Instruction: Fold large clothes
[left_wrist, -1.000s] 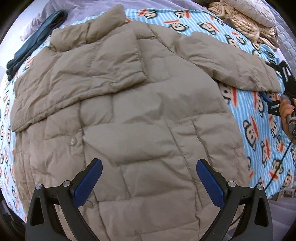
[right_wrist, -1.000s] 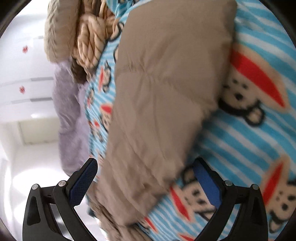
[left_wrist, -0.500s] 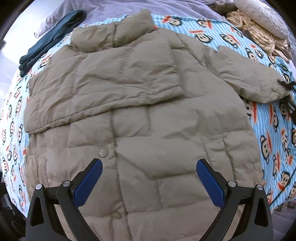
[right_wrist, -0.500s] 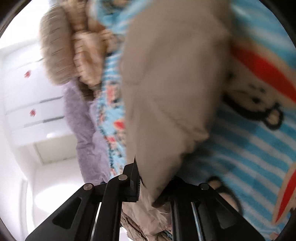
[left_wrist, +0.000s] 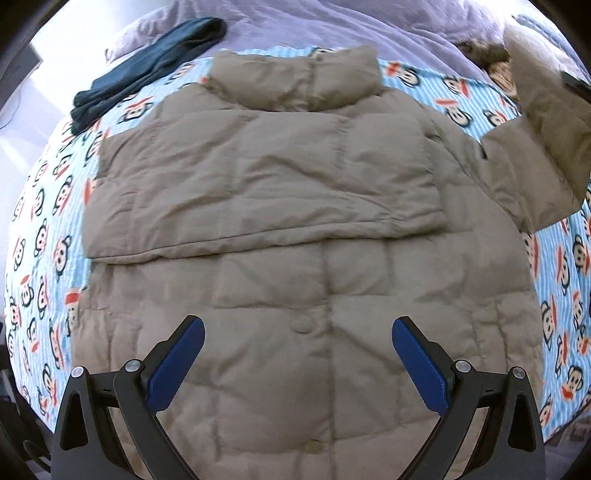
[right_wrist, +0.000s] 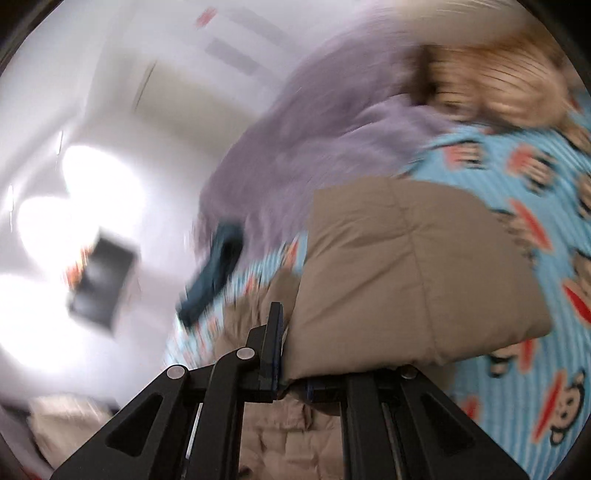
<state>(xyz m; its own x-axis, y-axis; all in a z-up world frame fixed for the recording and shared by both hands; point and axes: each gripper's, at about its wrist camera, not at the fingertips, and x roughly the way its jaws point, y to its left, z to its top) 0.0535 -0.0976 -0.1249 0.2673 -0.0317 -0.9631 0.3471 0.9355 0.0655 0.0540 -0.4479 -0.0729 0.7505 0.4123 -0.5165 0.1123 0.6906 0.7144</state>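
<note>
A tan puffer coat (left_wrist: 295, 258) lies spread front-up on a blue blanket (left_wrist: 44, 236) printed with cartoon monkeys, its collar (left_wrist: 295, 79) at the far end and its hem at the near edge. One sleeve (left_wrist: 258, 206) is already folded flat across the chest. The left tongs (left_wrist: 297, 360) hang over the lower part of the coat with their blue pads wide apart and nothing between them, close to a snap button (left_wrist: 305, 325) on the front. The right tongs (right_wrist: 291, 376) are clamped tight on the cuff end of the other sleeve (right_wrist: 406, 280), which is raised off the blanket at the coat's right side. A dark teal garment (left_wrist: 147, 70) lies at the far left, and a purple cover (left_wrist: 369, 26) bunches along the far end of the bed.
</note>
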